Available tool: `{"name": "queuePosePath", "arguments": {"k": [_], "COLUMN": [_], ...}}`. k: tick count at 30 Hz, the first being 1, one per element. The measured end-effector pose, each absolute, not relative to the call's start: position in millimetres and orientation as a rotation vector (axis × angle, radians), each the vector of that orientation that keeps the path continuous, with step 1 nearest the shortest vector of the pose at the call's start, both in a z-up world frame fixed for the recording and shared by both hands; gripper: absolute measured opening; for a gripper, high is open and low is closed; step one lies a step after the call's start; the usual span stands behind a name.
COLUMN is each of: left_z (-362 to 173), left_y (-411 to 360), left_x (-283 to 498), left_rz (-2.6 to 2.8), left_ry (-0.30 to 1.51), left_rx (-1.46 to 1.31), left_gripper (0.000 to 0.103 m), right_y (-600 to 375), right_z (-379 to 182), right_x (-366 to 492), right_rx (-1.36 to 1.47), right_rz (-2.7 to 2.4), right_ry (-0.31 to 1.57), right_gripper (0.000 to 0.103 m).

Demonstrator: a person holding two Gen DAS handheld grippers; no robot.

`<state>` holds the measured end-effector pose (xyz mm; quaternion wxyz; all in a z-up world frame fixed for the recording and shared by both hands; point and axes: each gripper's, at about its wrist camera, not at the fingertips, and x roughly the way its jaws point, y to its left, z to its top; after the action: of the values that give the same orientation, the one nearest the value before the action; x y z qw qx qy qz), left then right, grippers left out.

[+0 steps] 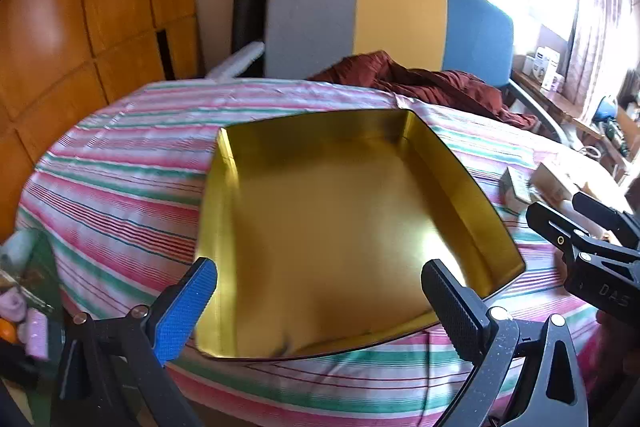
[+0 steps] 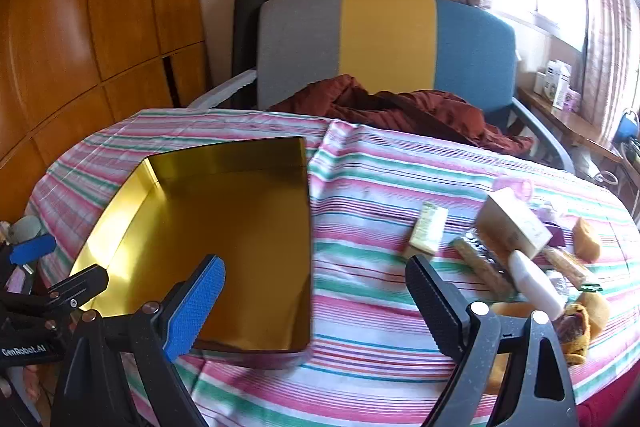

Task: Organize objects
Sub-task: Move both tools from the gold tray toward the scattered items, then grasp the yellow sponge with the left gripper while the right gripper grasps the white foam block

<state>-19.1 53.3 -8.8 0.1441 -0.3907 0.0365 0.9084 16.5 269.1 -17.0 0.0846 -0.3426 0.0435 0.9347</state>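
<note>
An open gold tin box (image 1: 340,227) lies on the striped tablecloth; it also shows in the right wrist view (image 2: 224,227), with nothing inside. My left gripper (image 1: 320,295) is open and empty, hovering over the tin's near edge. My right gripper (image 2: 316,295) is open and empty, above the cloth beside the tin's right wall. To its right lie small objects: a yellow-green packet (image 2: 428,229), a beige carton (image 2: 512,223), a white tube (image 2: 536,287), wrapped snack bars (image 2: 480,267) and a yellow sponge-like piece (image 2: 586,239).
A round table with a striped cloth (image 2: 380,187) holds everything. A chair with a grey, yellow and blue back (image 2: 384,39) stands behind it, with dark red cloth (image 2: 400,111) on it. Wooden wardrobe at left. A cluttered shelf (image 2: 560,87) at right under the window.
</note>
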Motion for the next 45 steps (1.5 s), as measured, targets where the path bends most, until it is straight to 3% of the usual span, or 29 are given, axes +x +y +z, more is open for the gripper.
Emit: {"name": "queuePosePath", "arguments": {"k": [21, 28, 31, 35, 45], "left_z": [6.9, 7.9, 5.7, 2.7, -22.8], "left_y": [146.8, 185.8, 202.9, 235.7, 320.6], "left_x": [-20.9, -14.2, -12.2, -6.3, 8.9], "left_rz": [2.342, 2.229, 2.178, 2.116, 1.939], "left_ry": [0.23, 0.264, 0.267, 0.315, 0.429], "left_rx": [-1.026, -0.997, -1.002, -0.982, -1.001], "left_gripper": [0.103, 0.103, 0.103, 0.103, 0.103], "right_y": [388.5, 468.4, 501.5, 516.1, 527.1], "right_z": [-12.9, -6.4, -9.7, -15.8, -20.8], "right_x": [59.9, 99.8, 120.6, 130.8, 146.0], "right_rx": [-0.968, -0.901, -0.864, -0.821, -0.711], "right_rz": [2.538, 2.391, 2.344, 2.323, 2.369], "right_ry": [0.186, 0.4, 0.626, 0.784, 0.972], "right_gripper": [0.094, 0.098, 0.098, 0.098, 0.098]}}
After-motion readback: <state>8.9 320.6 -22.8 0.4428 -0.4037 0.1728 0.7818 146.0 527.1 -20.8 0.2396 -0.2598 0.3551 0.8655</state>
